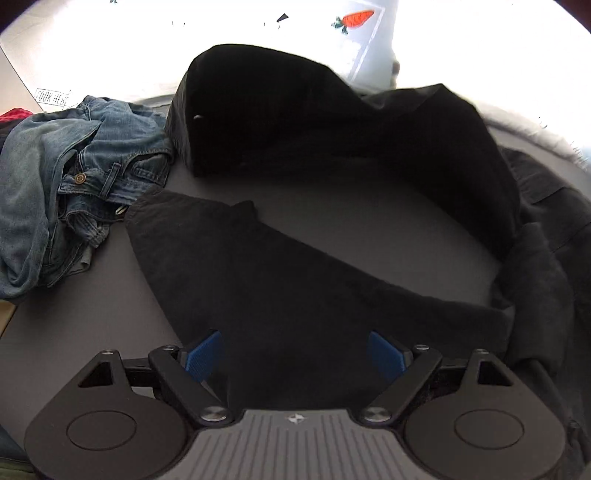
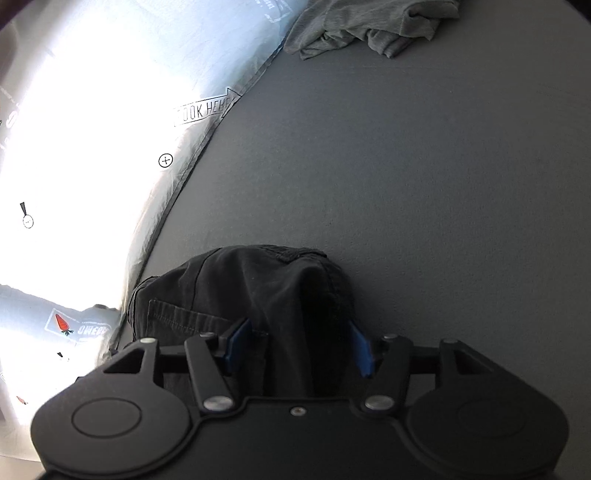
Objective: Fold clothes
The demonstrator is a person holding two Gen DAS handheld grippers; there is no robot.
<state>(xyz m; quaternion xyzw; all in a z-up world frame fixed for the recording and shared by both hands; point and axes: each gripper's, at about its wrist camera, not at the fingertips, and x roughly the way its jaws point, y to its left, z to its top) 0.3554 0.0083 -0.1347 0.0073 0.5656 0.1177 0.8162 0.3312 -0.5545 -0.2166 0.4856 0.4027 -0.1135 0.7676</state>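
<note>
A black garment (image 1: 332, 280), seemingly trousers, lies spread in a loop across the grey surface (image 1: 369, 221) in the left wrist view. My left gripper (image 1: 295, 354) hangs just over its near part, open, its blue pads (image 1: 203, 354) wide apart and clear of the cloth. The right wrist view shows a bunched end of the black garment (image 2: 251, 291) with a stitched pocket. My right gripper (image 2: 298, 347) straddles a raised fold of it. Its blue pads (image 2: 236, 343) stand beside the fold without pressing it, so it is open.
Crumpled blue jeans (image 1: 70, 192) lie left of the black garment, with a red item (image 1: 14, 112) behind them. A grey shirt (image 2: 369, 26) is heaped at the far end of the grey surface (image 2: 406, 184). A bright white printed sheet (image 2: 92, 147) borders that surface.
</note>
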